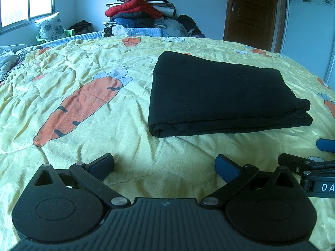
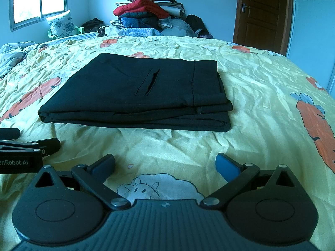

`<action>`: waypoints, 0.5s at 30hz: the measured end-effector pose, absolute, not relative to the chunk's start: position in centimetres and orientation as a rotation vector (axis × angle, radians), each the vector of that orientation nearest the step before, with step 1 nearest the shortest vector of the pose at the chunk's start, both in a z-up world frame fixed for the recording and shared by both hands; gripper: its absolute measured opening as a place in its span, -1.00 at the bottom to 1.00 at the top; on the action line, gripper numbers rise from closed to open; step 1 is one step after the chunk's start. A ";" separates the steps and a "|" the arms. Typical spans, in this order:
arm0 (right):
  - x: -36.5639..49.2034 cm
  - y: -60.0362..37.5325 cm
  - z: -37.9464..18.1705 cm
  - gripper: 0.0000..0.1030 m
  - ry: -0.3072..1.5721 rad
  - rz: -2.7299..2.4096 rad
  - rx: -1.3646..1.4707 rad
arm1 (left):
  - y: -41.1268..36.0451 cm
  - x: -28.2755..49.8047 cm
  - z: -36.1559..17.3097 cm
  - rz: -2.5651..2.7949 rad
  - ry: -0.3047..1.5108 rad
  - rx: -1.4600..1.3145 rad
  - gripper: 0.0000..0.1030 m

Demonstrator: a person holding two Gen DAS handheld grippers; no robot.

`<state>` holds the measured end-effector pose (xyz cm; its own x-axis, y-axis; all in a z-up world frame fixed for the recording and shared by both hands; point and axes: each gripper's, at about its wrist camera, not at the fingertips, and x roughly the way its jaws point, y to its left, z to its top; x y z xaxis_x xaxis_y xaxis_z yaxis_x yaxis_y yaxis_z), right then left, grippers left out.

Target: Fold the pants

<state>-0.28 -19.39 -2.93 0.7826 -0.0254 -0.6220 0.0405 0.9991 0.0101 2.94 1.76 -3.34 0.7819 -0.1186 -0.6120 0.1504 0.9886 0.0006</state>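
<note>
Behind the bed a wooden door (image 2: 264, 12) and a heaped pile of folded clothes and quilts (image 2: 150, 10) stood against the pale blue wall, with a window (image 1: 18, 2) at the far left. Across the bed lay a crumpled yellow quilt printed with orange carrots (image 1: 88, 104), and on it rested the black fabric pants (image 2: 138, 96), already folded into a compact, stacked rectangle, with a slit pocket showing on top and several layers visible along the near edge. They lay ahead of both tools, touching neither.

Each tool hovered low over the quilt on the near side of the bundle. On the left gripper (image 1: 164, 166) the blue-padded fingers were spread wide and held nothing; the right gripper (image 2: 165, 165) was likewise spread wide and empty. The two sat just beside one another.

Judged from how the bundle lay, the folding looked essentially done, and what remained was at most a tidy-up. Done well, that would mean keeping the fingers off the stacked edges, since a snag there could pull a layer loose. The right end, where the layers sat slightly staggered, was the spot to square, by pressing down gently from above rather than pinching. Otherwise the better course seemed to be drawing both tools back level, clear of the cloth.
</note>
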 end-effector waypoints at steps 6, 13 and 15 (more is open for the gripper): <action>-0.3 -19.4 -2.9 1.00 0.671 -0.036 0.023 | 1.8 2.9 -3.3 -0.144 0.658 0.057 1.00; -0.3 -19.4 -2.9 1.00 0.671 -0.036 0.023 | 1.8 2.9 -3.3 -0.145 0.657 0.054 1.00; -0.3 -19.4 -2.9 1.00 0.671 -0.036 0.023 | 1.8 2.9 -3.3 -0.145 0.657 0.055 1.00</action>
